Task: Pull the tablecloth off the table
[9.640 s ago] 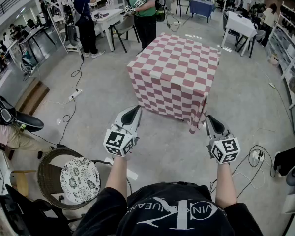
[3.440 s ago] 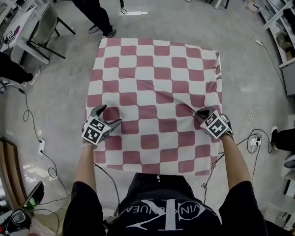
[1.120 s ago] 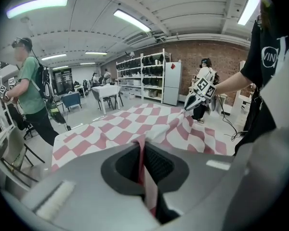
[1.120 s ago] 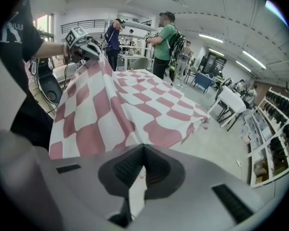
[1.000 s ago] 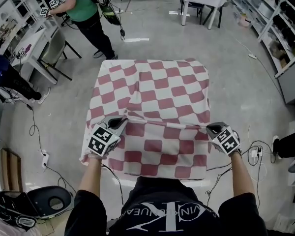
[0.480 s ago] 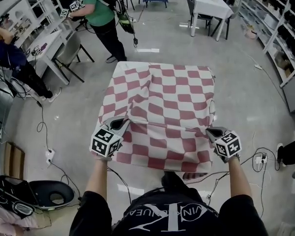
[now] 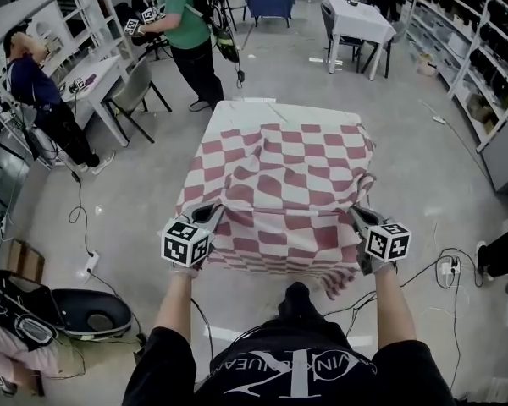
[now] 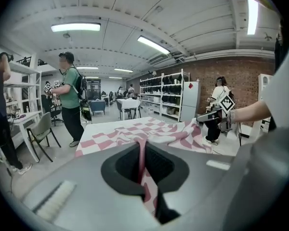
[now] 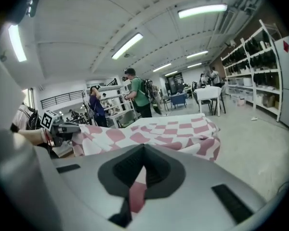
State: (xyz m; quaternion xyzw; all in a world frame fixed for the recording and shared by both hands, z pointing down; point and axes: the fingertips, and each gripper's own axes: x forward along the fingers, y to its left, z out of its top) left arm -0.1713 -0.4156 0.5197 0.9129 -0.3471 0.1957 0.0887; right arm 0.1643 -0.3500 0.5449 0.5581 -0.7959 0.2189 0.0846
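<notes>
Well, the one bit of writing I can read is the white lettering on my operator's black shirt [image 7: 296, 370], seen upside down under a large interlocked logo; only fragments like "VIN" and "UEAN" come through. The cube [image 7: 186, 242] on the left gripper carries square black-and-white code patterns.

Both tools are clamped on the tablecloth [image 7: 279, 176]. The left gripper [image 7: 213, 214] has its jaws pressed together on a pinched fold of the red-and-white checked fabric, which runs straight down between them in the left gripper view. The right gripper [image 7: 358, 216] is likewise closed on a pink-and-white fold.

Compared with half a second ago, the cloth has come further toward me: a bare white strip of the table [image 7: 279, 108] now shows along the far edge, where checks reached the edge before. The near portion bunches in ridges between the two grippers and hangs off the front. Seconds earlier it lay flat across the whole top.
</notes>
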